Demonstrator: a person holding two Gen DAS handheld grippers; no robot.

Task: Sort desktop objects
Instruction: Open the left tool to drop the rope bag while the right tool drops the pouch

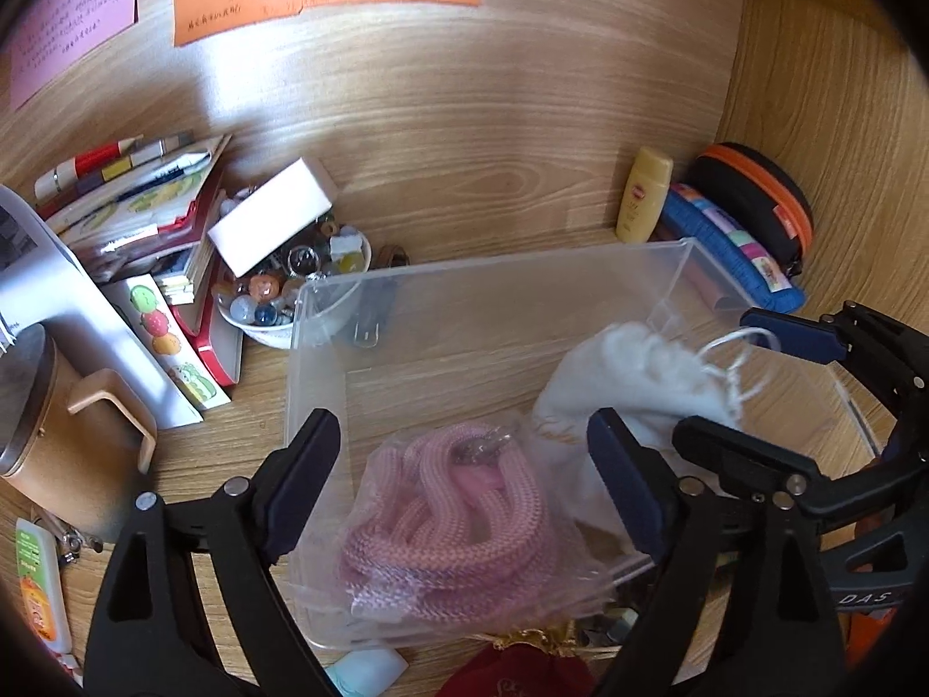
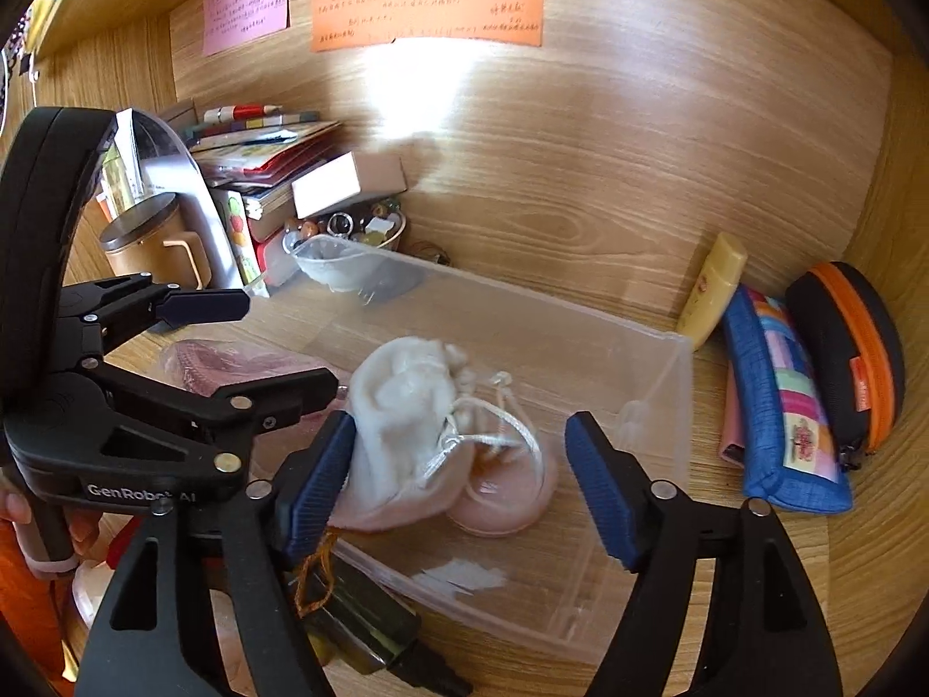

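A clear plastic box (image 1: 325, 313) stands on the wooden desk. Inside it lies a pink rope in a thin plastic bag (image 1: 447, 517), between the wide-apart fingers of my left gripper (image 1: 464, 488), which is open; the pads do not press on the bag. To its right a white drawstring pouch (image 2: 406, 412) rests in the same box (image 2: 668, 395). My right gripper (image 2: 461, 491) hangs open over it, with the left pad (image 2: 322, 482) right beside the cloth and the right pad well clear. Each view shows the other gripper: the right gripper (image 1: 720, 377) and the left gripper (image 2: 249, 348).
Along the back right stand a yellow bottle (image 1: 641, 194), a blue pencil case (image 2: 784, 406) and a black case with an orange zip (image 2: 853, 348). At the left are a bowl of beads (image 1: 278, 296), stacked books (image 1: 145, 209) and a brown mug (image 1: 64, 424). A dark bottle (image 2: 371, 633) lies in front of the box.
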